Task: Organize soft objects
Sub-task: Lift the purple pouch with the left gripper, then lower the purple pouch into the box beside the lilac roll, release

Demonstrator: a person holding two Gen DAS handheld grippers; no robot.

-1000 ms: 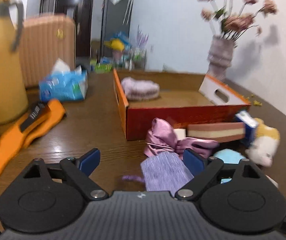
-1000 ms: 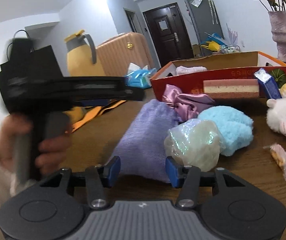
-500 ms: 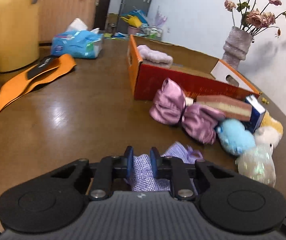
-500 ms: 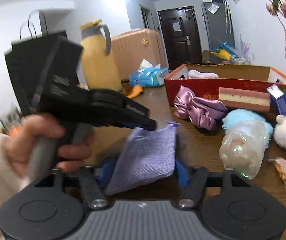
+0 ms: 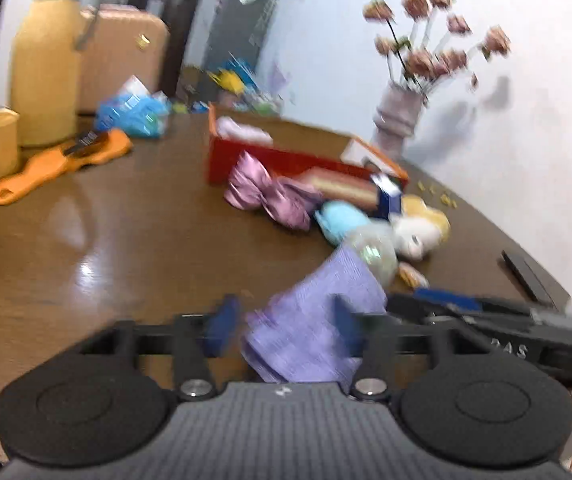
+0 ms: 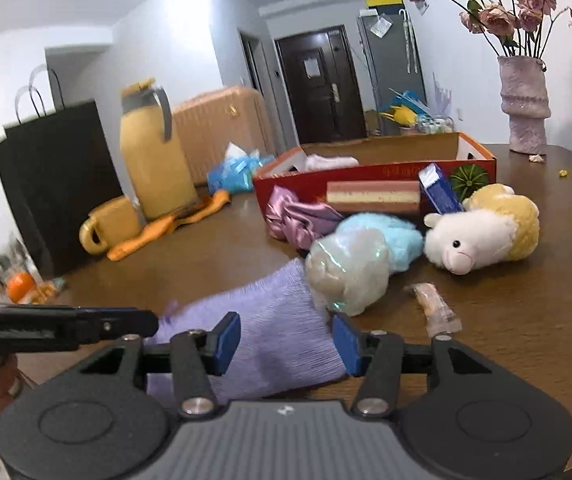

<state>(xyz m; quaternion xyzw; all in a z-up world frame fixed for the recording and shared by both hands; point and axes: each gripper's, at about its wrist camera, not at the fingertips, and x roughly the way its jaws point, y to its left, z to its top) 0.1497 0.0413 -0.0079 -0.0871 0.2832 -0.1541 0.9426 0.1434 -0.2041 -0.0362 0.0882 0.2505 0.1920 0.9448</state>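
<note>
A folded purple knit cloth (image 6: 270,320) lies on the brown table. My right gripper (image 6: 286,340) is over its near end with the jaws half apart and opening. The cloth runs between and under the fingers, and no squeeze shows. In the left wrist view the cloth (image 5: 310,320) sits between the jaws of my left gripper (image 5: 284,326). Those jaws are opening, and the left pad stands apart from the fabric. A red-orange box (image 6: 474,148) holds a pale cloth (image 6: 326,162). In front of it lie a pink satin bow (image 6: 298,216), a blue fluffy toy (image 6: 386,236), a shiny wrapped ball (image 6: 346,268) and a sheep plush (image 6: 478,236).
A sponge cake toy (image 6: 372,196) and a blue carton (image 6: 438,188) lean on the box. A snack packet (image 6: 432,308) lies to the right of the cloth. A yellow jug (image 6: 150,152), mug (image 6: 106,224), orange strap (image 6: 166,228) and black bag (image 6: 54,184) stand left. A vase (image 6: 524,112) stands at the back right.
My left gripper closed on the cloth's corner, then let it go, opened and drew back to the left. The cloth now lies lower under the right gripper.
</note>
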